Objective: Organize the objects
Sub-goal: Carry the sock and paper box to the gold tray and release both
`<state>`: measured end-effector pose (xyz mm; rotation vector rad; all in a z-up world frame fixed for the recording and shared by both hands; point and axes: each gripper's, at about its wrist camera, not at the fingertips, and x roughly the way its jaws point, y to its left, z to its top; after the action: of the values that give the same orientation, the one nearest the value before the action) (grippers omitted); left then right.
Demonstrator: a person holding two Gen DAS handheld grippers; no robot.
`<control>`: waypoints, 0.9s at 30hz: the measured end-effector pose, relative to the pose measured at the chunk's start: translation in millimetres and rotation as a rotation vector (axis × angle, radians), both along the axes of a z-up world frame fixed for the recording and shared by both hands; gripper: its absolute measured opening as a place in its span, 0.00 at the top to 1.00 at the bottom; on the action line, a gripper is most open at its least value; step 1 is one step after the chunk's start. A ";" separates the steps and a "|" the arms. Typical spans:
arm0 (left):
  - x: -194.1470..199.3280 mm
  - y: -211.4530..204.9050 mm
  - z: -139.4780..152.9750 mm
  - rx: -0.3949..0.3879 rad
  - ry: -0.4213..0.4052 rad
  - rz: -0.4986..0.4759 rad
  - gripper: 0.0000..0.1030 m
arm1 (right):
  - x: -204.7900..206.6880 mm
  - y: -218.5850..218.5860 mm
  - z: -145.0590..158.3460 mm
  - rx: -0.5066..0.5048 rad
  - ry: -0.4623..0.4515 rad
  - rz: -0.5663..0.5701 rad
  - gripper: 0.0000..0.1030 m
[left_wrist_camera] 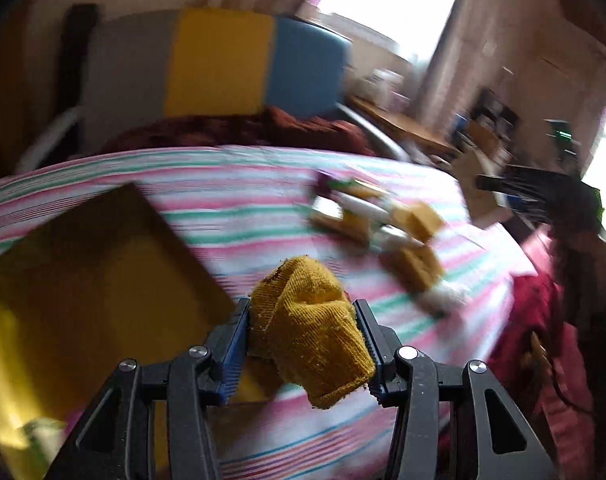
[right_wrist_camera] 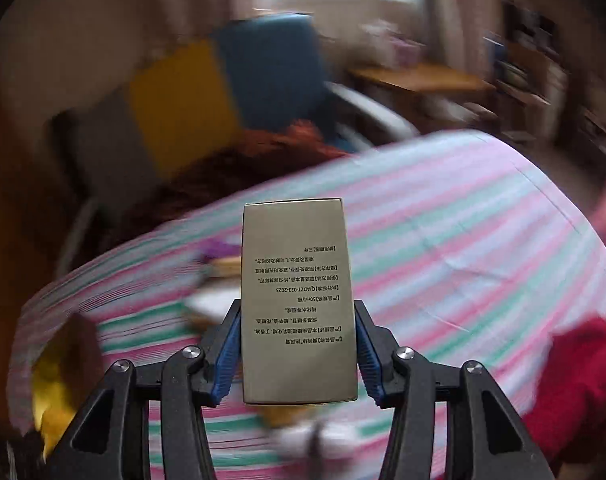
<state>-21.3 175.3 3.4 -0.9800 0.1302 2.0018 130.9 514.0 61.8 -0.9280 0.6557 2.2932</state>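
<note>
My left gripper is clamped on a mustard knit cloth; the cloth bunches betw the 2 blue pads and droops past the right one, held above the striped bedspread. A yellow-brown box sits just to its left; a blurred pile of small items lies further out to the right. My right gripper is clenched on a gold carton w/ printed text, upright betw the pads, over the same spread. Bkgd: grey/yellow/blue chair.
</note>
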 end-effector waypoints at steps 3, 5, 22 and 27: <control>-23.8 -38.6 2.1 -0.032 0.025 0.137 0.51 | -46.3 -43.4 11.1 0.009 0.026 0.184 0.51; -38.5 -61.8 -1.7 -0.059 0.028 0.216 0.51 | -79.0 -77.4 11.5 -0.011 0.028 0.313 0.51; -89.6 -154.0 -62.3 -0.212 -0.047 0.481 0.48 | -290.2 -285.5 -87.2 0.036 -0.314 0.855 0.51; -92.0 -159.1 -64.3 -0.209 -0.052 0.493 0.45 | -306.6 -285.7 -109.4 0.066 -0.368 0.851 0.50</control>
<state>-113.3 16.2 -60.9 -1.2924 0.0745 2.4420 -175.7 228.3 -47.6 -1.7890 -0.0040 2.6821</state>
